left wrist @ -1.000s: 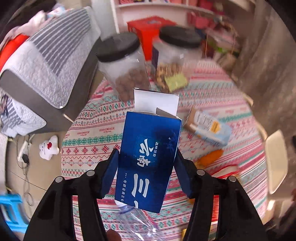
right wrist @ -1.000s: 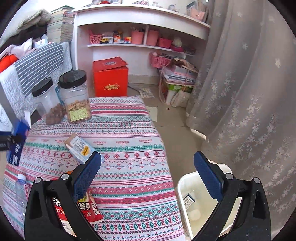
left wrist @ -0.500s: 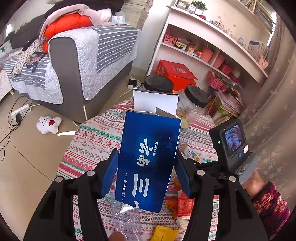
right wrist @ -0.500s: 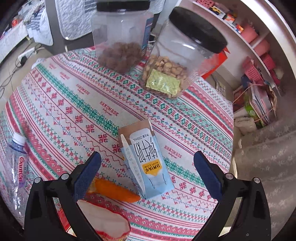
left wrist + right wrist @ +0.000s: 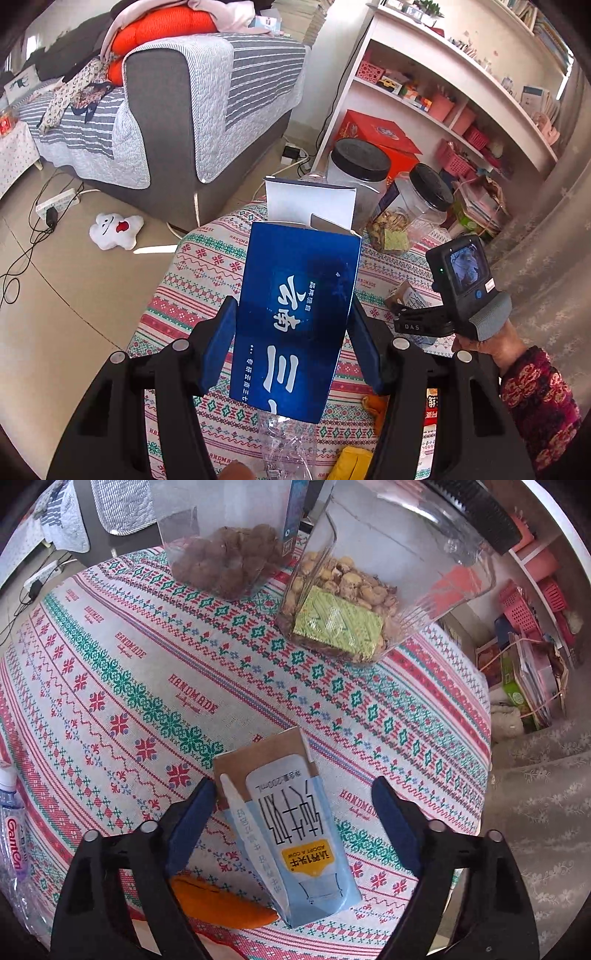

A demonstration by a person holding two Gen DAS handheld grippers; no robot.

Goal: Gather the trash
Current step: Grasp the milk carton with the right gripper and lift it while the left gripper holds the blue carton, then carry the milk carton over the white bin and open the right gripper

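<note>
My left gripper point(image 5: 291, 343) is shut on a blue cardboard box point(image 5: 295, 314) with its white flap open, held up above the table. My right gripper point(image 5: 291, 812) is open and straddles a light-blue milk carton point(image 5: 291, 830) that lies flat on the patterned tablecloth point(image 5: 147, 686); its pads stand apart from the carton's sides. The right gripper also shows in the left wrist view point(image 5: 417, 325), low over the carton point(image 5: 406, 295). An orange peel point(image 5: 218, 904) lies by the carton. A crushed clear bottle point(image 5: 14, 849) lies at the table's left edge.
Two clear jars with black lids, one of brown snacks point(image 5: 229, 554) and one of nuts point(image 5: 369, 590), stand at the table's far side. A yellow wrapper point(image 5: 351, 461) and a red packet point(image 5: 430, 410) lie near me. A grey sofa point(image 5: 192, 110) and shelves point(image 5: 443, 92) flank the table.
My right gripper has dropped closer, so the milk carton now lies between its open jaws. My left gripper has lifted and pulled back a little with the blue box.
</note>
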